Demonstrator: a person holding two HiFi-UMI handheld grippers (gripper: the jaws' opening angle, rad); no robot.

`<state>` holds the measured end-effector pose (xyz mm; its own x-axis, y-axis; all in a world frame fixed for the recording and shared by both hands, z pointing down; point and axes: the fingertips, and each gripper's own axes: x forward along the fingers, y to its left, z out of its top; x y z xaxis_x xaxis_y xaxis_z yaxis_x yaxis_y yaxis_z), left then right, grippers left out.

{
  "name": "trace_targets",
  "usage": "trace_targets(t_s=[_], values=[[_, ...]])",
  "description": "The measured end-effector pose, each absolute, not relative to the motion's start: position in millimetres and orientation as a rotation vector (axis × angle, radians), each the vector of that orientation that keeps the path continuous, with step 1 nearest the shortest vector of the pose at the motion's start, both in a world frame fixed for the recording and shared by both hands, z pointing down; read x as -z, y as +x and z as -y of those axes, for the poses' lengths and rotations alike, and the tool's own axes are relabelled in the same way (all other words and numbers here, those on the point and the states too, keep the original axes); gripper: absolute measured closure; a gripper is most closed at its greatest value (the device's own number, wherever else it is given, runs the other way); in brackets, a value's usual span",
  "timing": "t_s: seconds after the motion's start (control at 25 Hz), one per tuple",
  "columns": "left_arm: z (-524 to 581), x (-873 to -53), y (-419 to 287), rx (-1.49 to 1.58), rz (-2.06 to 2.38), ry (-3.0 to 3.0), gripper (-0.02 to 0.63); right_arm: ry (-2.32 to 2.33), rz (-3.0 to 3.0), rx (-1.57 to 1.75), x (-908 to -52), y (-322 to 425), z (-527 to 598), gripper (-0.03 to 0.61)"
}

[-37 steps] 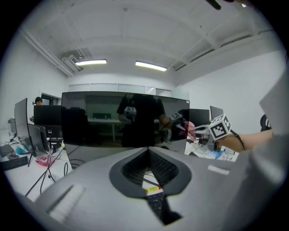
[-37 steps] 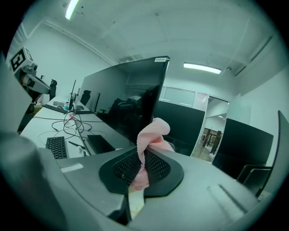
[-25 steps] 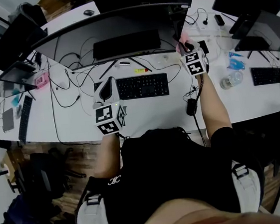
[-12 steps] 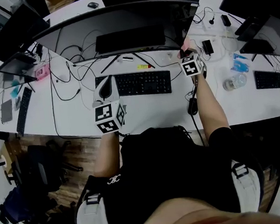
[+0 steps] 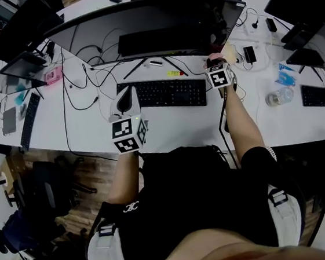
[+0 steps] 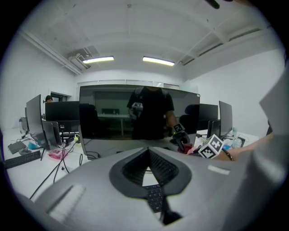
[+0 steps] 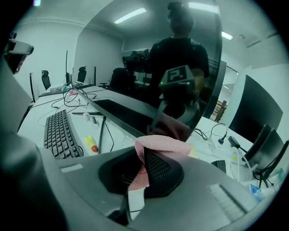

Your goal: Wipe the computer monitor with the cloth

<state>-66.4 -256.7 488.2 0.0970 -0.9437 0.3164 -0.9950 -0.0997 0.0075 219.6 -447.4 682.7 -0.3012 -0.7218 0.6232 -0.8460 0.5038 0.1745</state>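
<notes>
Leftward along the monitor's [image 5: 150, 23] lower edge, the right gripper [image 7: 144, 155] had crept since a second ago. Its jaws were clamped on the pink cloth [image 7: 165, 144], which folded over their tips against the screen near the monitor's lower right corner. The left gripper [image 6: 147, 151], jaws closed and empty, hung well in front of the monitor, over the keyboard's [image 5: 164, 94] left end, with open desk around it.

surface: white desk [image 5: 174, 130] | on it: monitor [image 5: 139, 24], black keyboard [image 5: 164, 93], loose cables [image 5: 79, 86], plastic bottle [image 5: 273, 97]
</notes>
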Motion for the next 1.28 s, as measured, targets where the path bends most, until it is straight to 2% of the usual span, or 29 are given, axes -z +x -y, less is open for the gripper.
trace_targets(t_s=[0.6,1.28], values=[[259,-488,-167,-0.378,1.957,2.14,0.563,1.271,2.066,-0.277,-706,120,449,0.566],[260,-479,-254,-0.315,1.967,2.134,0.563,1.173,2.138,-0.25,-701,-27,443,0.566]])
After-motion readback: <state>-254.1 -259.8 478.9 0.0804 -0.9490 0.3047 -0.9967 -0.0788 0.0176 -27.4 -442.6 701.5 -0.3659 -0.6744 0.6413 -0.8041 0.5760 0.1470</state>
